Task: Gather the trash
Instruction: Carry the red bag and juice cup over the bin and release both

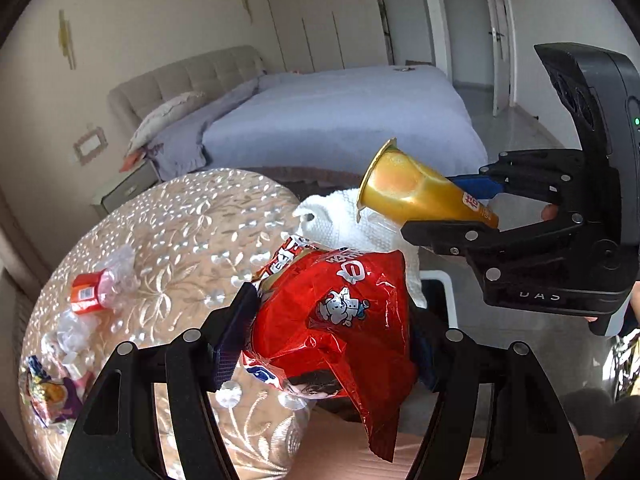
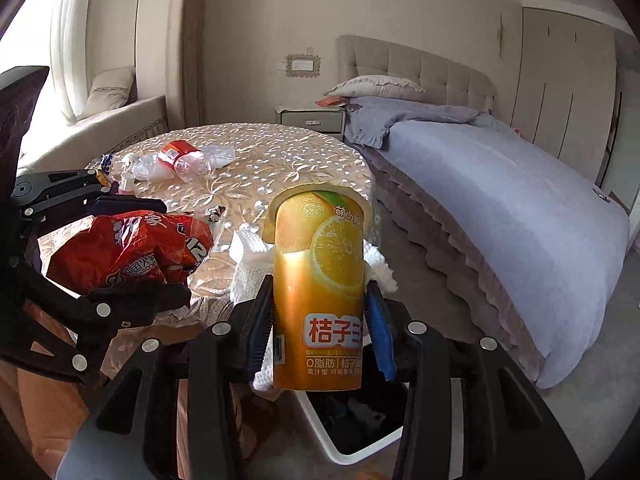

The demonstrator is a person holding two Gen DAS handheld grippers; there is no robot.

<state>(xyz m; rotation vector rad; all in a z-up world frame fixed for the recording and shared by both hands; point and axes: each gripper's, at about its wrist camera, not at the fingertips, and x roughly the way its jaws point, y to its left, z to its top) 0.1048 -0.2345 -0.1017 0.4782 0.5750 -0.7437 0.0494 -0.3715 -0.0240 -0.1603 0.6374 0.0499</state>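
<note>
My left gripper (image 1: 332, 332) is shut on a crumpled red snack bag (image 1: 340, 320), held above the table edge. The right wrist view has the same gripper (image 2: 172, 248) at the left, with the red bag (image 2: 132, 252) between its fingers. My right gripper (image 2: 320, 320) is shut on the lower part of a tall orange juice-jelly cup (image 2: 320, 280), whose peeled lid end points away. In the left wrist view that gripper (image 1: 452, 204) comes in from the right with the cup (image 1: 412, 192) lying sideways. Under the cup stands a white-rimmed bin (image 2: 318, 430) with a dark inside.
A round table with an embossed cloth (image 2: 260, 152) carries a crushed red-labelled bottle (image 2: 180, 160) and clear wrappers; a colourful wrapper (image 1: 48, 396) lies near its edge. White crinkled material (image 1: 348, 216) sits between table and bin. A grey bed (image 2: 500, 208) fills the right.
</note>
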